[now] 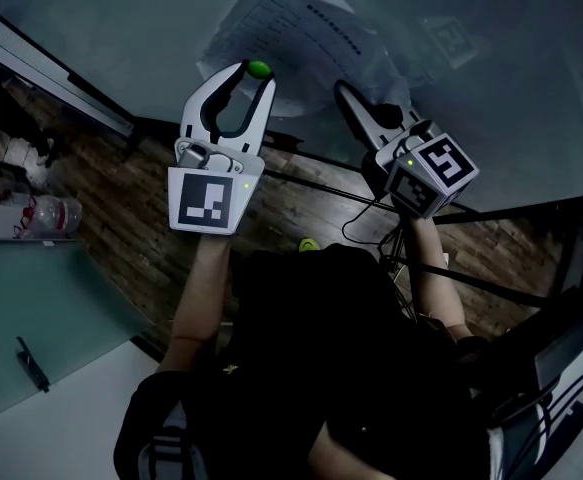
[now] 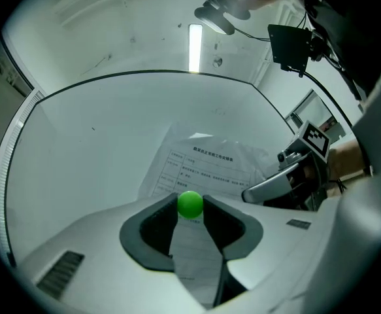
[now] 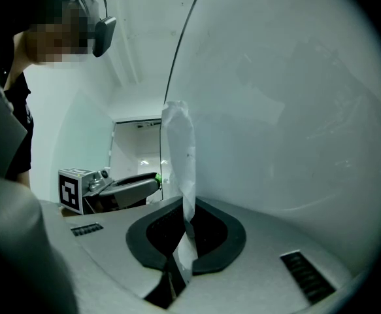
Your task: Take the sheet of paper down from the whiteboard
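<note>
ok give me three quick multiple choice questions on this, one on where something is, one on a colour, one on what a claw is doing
1. Where is the small ball?
A) on the floor
B) between the tips of the left claw
C) on a shelf

2. What colour is that ball?
A) red
B) yellow
C) green

3. What is the right claw doing?
A) pinching the edge of the sheet of paper
B) standing wide open with nothing in it
C) holding a bottle

Answers:
1 B, the left gripper view shows the ball wedged between the two tips.
2 C, it shows bright green in both the head view and the left gripper view.
3 A, the right gripper view shows the paper's edge running down into the closed tips.
</note>
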A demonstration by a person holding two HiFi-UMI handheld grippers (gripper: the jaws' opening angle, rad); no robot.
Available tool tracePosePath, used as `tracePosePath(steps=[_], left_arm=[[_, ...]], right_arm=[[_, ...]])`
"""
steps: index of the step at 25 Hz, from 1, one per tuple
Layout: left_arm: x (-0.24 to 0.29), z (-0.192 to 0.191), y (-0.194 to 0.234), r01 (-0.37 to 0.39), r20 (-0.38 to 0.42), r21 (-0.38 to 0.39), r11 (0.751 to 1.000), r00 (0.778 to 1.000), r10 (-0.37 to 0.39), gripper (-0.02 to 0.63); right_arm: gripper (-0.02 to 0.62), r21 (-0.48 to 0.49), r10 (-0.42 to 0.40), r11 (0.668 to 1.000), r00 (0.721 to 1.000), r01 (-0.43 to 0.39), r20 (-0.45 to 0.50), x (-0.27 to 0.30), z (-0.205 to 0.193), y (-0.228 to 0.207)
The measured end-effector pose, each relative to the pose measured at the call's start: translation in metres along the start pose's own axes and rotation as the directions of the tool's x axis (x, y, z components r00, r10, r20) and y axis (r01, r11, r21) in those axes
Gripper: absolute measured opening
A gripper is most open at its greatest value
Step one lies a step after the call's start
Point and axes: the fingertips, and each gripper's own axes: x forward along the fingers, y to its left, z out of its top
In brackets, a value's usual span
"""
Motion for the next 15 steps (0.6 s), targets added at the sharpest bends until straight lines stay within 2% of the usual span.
tracePosePath(steps=[15], left_arm=[[0.0026, -0.0113, -0.0002, 0.025, -0.019, -0.042, 0.999, 0.999, -0.026, 0.141]], right_arm=[[0.028, 0.012, 0.002, 1.000, 1.000, -0.002, -0.027, 0.0006, -0.0050, 0.0022]])
